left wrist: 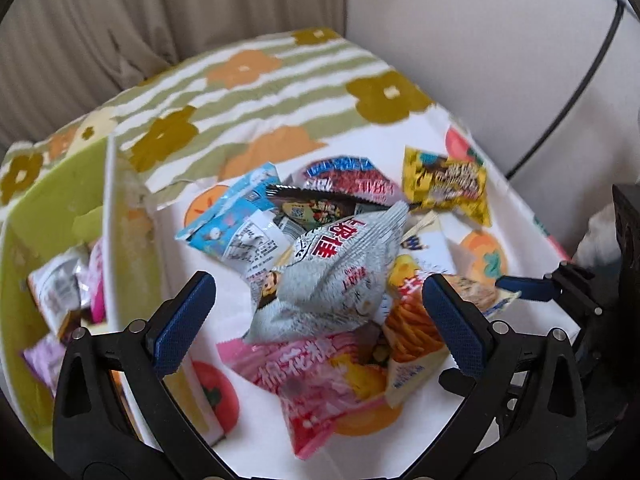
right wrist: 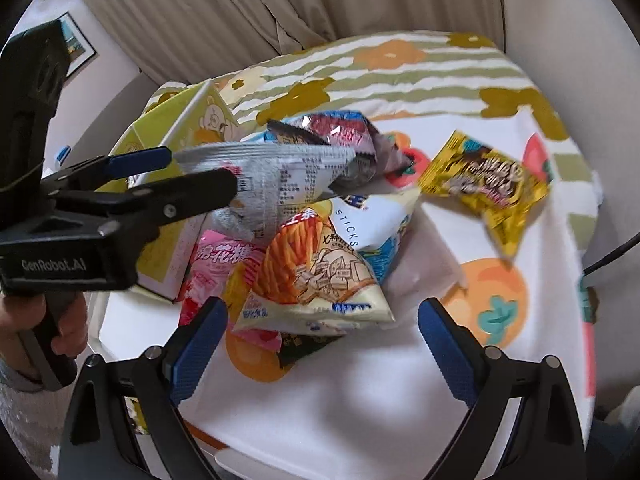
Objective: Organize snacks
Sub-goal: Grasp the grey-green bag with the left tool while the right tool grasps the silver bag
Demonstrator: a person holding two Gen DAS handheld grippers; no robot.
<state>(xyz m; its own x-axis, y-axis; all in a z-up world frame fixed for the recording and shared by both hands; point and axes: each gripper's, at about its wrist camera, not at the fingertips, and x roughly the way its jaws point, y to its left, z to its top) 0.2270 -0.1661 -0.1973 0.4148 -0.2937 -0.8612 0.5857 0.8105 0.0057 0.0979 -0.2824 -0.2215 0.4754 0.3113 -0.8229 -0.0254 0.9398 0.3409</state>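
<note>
While the left tool [left wrist: 318,312] is hovering over the snack pile [left wrist: 332,264] with its fingers spread wide around the grey-white packet [left wrist: 328,276] and not touching it, the right tool [right wrist: 320,340] is hanging low beside it, equally spread and holding nothing. Seen from the right wrist view, the left tool is reaching in level from the left, gripped from below by the person's hand [right wrist: 52,320], its tips at the packet's edge near the yellow-green box [left wrist: 60,216]. The pile is lying on the desk [left wrist: 400,452], with a yellow packet [right wrist: 486,188] sitting apart from it.
</note>
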